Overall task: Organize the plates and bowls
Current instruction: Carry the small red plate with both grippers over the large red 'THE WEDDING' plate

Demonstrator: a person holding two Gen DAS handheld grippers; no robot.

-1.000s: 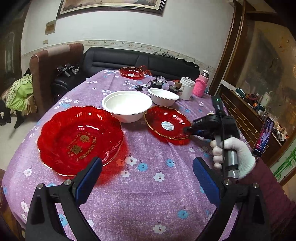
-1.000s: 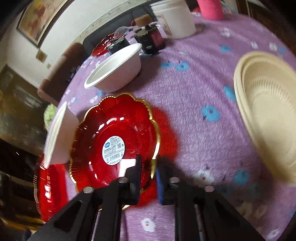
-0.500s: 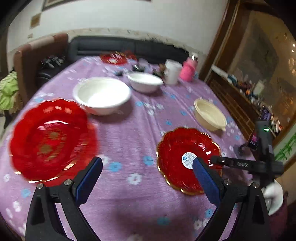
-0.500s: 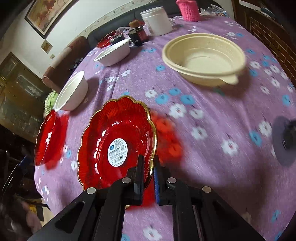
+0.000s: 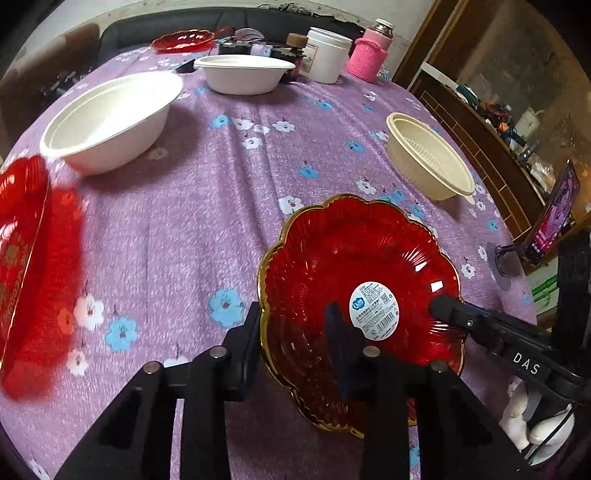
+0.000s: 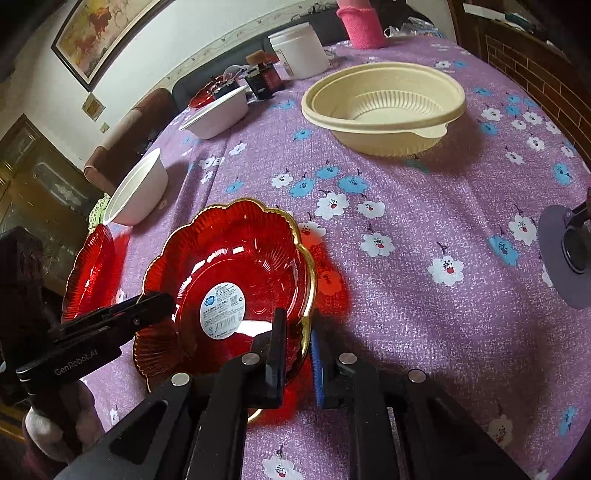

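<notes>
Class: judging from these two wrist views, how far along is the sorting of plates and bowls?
Nothing is stacked yet. Both the left gripper and right gripper pinch the labelled red plate, the left having just closed. The bowls still sit separately on the table.

You are working in a home's living-dining room: a round table under a purple flowered tablecloth (image 5: 221, 206), a black leather sofa (image 5: 192, 26) and a brown armchair (image 6: 125, 129) behind it, a gilt-framed painting (image 6: 99, 33) on the white wall, a dark wooden cabinet (image 5: 491, 147) crowded with household clutter, and white disposable bowls (image 5: 110, 118) set out.
</notes>
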